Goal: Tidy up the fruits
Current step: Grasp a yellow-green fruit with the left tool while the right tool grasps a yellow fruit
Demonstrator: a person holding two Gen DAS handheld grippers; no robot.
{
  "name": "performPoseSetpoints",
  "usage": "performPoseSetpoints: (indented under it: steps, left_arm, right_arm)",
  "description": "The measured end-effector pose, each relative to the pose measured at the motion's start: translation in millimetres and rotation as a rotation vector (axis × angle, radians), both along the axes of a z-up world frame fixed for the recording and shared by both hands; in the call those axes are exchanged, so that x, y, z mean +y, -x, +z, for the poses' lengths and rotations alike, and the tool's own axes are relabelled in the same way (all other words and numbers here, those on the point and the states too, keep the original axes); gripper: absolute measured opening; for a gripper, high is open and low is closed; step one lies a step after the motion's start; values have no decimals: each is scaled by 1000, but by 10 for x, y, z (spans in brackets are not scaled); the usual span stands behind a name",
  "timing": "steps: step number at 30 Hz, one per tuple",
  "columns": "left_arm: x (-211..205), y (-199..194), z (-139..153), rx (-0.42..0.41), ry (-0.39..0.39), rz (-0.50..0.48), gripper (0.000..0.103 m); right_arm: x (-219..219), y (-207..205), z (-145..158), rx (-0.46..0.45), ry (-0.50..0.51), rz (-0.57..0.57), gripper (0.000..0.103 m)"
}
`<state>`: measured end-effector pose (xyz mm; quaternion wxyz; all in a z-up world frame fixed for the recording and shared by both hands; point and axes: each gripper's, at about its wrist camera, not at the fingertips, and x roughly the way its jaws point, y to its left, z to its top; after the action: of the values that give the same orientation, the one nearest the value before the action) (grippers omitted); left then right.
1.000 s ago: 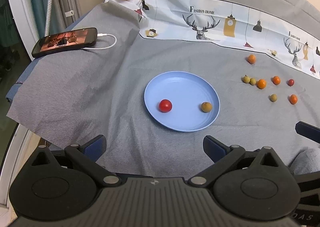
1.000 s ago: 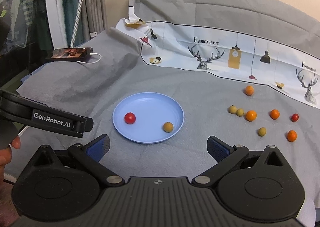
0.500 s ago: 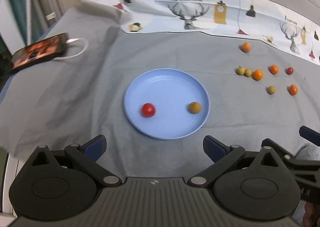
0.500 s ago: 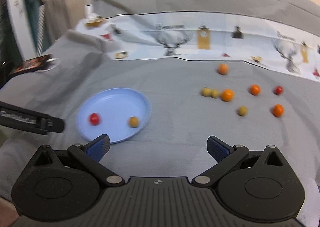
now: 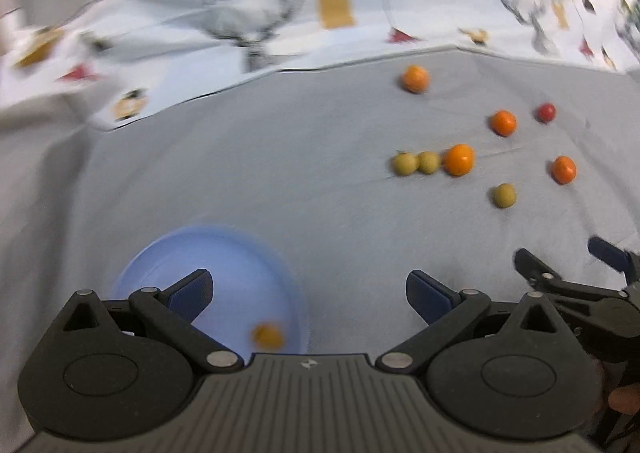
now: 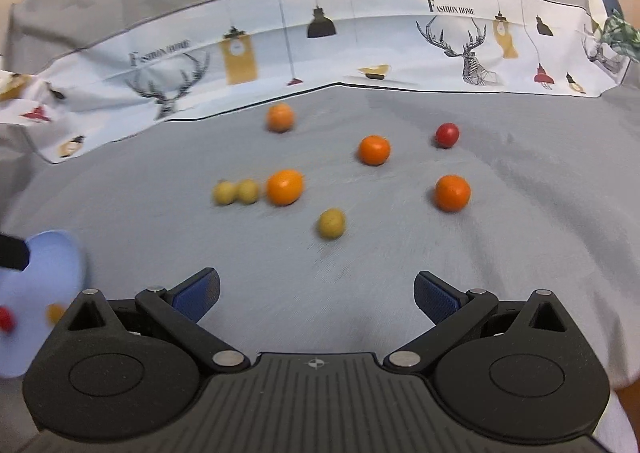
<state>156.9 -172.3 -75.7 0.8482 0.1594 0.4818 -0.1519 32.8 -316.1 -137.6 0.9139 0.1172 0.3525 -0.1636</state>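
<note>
Several small fruits lie loose on the grey cloth: oranges [image 6: 284,187], yellow-green ones [image 6: 331,223] and one red fruit [image 6: 447,134]. In the left wrist view the same cluster, with an orange [image 5: 459,160], lies at the upper right. A blue plate [image 5: 240,265] sits low left under my left gripper [image 5: 310,289], which is open and empty; a brownish fruit [image 5: 267,335] lies on the plate. My right gripper [image 6: 316,289] is open and empty, well short of the yellow-green fruit. The plate [image 6: 52,253] shows at the far left with a red fruit [image 6: 5,319].
A white printed cloth [image 6: 360,41] with deer and lamp pictures runs along the back of the grey cloth [image 6: 360,253]. The right gripper [image 5: 576,285] shows at the right edge of the left wrist view. Bare grey cloth lies between plate and fruits.
Both grippers have swung right and forward toward the loose fruits. The plate has slid to the lower left of both views and the phone has left the view.
</note>
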Motion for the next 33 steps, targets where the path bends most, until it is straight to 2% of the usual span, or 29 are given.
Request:
performPoseSetpoints:
  steps: [3, 6, 10, 12, 18, 19, 20, 21, 22, 23, 24, 26, 28, 33]
  left_arm:
    - [-367, -388, -297, 32, -18, -64, 103]
    - [-664, -745, -592, 62, -37, -121, 103]
    - [-937, -1123, -908, 111, -24, -184, 103]
    - [-1027, -1239, -1031, 119, -29, -211, 103]
    - [-1143, -1334, -1140, 110, -14, -285, 103]
    - [-1152, -1322, -1137, 96, -6, -294, 97]
    - [-1161, -1306, -1125, 80, 5, -303, 77]
    - [-1166, -1275, -1101, 78, 28, -324, 66]
    - [-1180, -1233, -1065, 71, 38, -342, 35]
    - [-1195, -1197, -1044, 60, 26, -352, 28]
    - [-1206, -1165, -1032, 51, 18, -354, 28]
    - [-1177, -1106, -987, 39, 19, -340, 28]
    - [-1132, -1017, -901, 31, 24, -325, 28]
    - [-835, -734, -469, 31, 78, -221, 28]
  right_arm:
    - [-149, -302, -206, 22, 24, -11, 102]
    - [-307, -582, -399, 41, 3, -13, 102]
    - [-429, -828, -641, 66, 6, 5, 102]
    - [-423, -849, -711, 58, 56, 17, 103]
    - [-420, -843, -728, 40, 67, 19, 102]
    - [-412, -839, -729, 41, 69, 15, 102]
    - [-409, -839, -723, 42, 69, 13, 100]
    - [-390, -832, -713, 38, 65, 8, 95]
    - [-344, -811, -695, 22, 76, 15, 73]
    - [-279, -799, -670, 5, 97, 50, 39]
    - [-217, -799, -650, -3, 116, 87, 26]
    - [-168, -802, -647, -4, 137, 99, 26]
    - [-216, -789, -619, -23, 109, 86, 26]
    - [-321, -715, -522, -86, 106, 29, 26]
